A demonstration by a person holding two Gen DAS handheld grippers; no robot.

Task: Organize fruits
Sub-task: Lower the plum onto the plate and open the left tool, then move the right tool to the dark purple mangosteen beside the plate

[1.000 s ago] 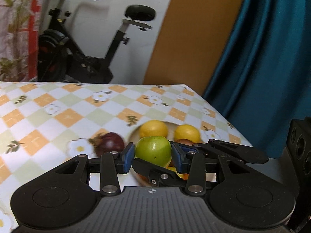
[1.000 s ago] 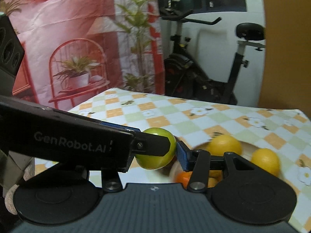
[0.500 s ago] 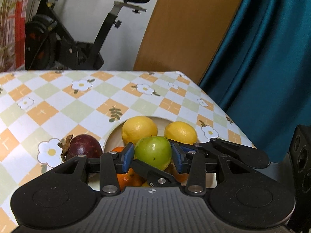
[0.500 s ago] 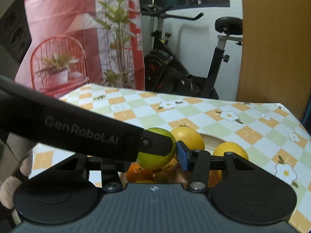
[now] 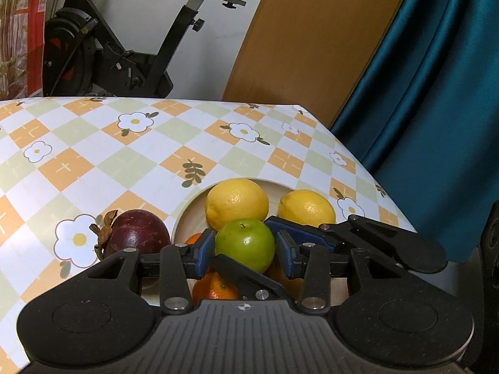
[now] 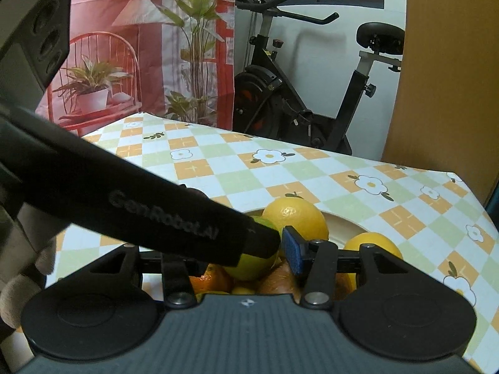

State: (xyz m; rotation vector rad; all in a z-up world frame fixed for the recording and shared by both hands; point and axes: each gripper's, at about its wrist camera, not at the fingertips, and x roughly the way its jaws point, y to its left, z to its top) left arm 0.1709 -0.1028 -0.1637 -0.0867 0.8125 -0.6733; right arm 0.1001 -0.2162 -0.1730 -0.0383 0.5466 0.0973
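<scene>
Crowding bowl rim (image 5: 190, 208): lemons (image 5: 237, 202), mangosteen (image 5: 135, 233) beside.

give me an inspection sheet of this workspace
surface: checked flowered tablecloth, lying flat
job's things: green apple over bowl holding lemons and oranges; mangosteen on the cloth beside the bowl
clutter: nothing seen
grippers: left gripper shut on the apple; right gripper around it too, contact unclear
cables: nothing seen
surroundings: exercise bike, teal curtain, plant backdrop

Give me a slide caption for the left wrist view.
Two grippers meet around a green apple over a bowl of lemons and oranges.
</scene>
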